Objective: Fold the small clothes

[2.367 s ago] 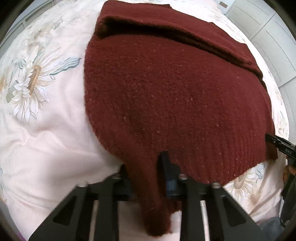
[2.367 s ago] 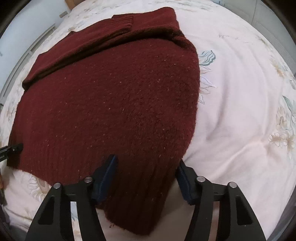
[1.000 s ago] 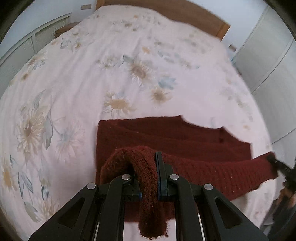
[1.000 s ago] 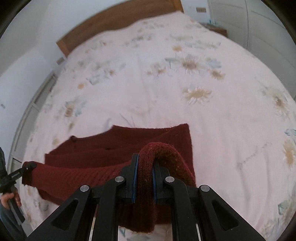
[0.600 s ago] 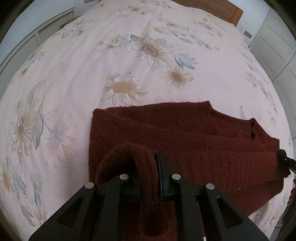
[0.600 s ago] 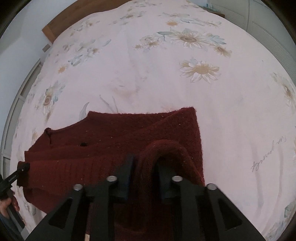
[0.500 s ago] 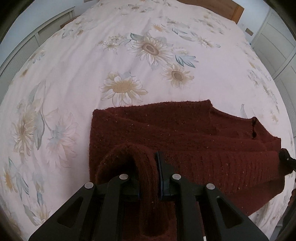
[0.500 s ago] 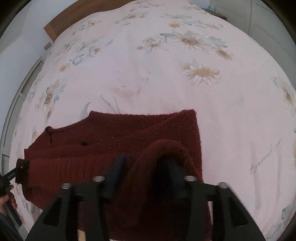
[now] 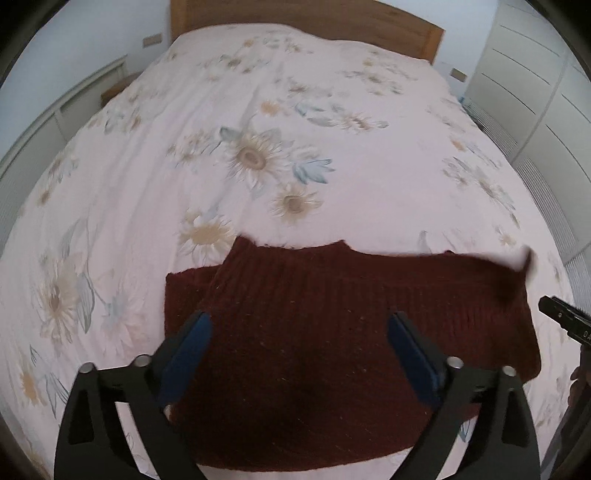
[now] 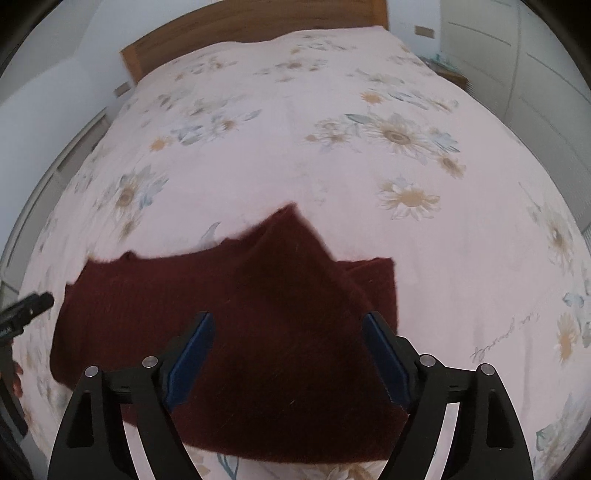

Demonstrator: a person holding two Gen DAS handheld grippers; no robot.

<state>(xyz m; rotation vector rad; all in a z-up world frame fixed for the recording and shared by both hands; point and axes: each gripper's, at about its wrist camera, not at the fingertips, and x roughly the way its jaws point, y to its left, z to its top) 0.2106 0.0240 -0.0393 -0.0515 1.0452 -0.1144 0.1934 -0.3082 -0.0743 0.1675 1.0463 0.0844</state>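
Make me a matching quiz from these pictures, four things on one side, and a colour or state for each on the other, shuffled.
Things:
1. sweater
2. bedspread
3. headboard
4. left gripper

Descriptions:
A. pale pink with a daisy print
B. jaws apart, gripping nothing
C. brown wood
D. dark red knit, folded on the bed

Pairs: 1-D, 2-A, 3-C, 4-B
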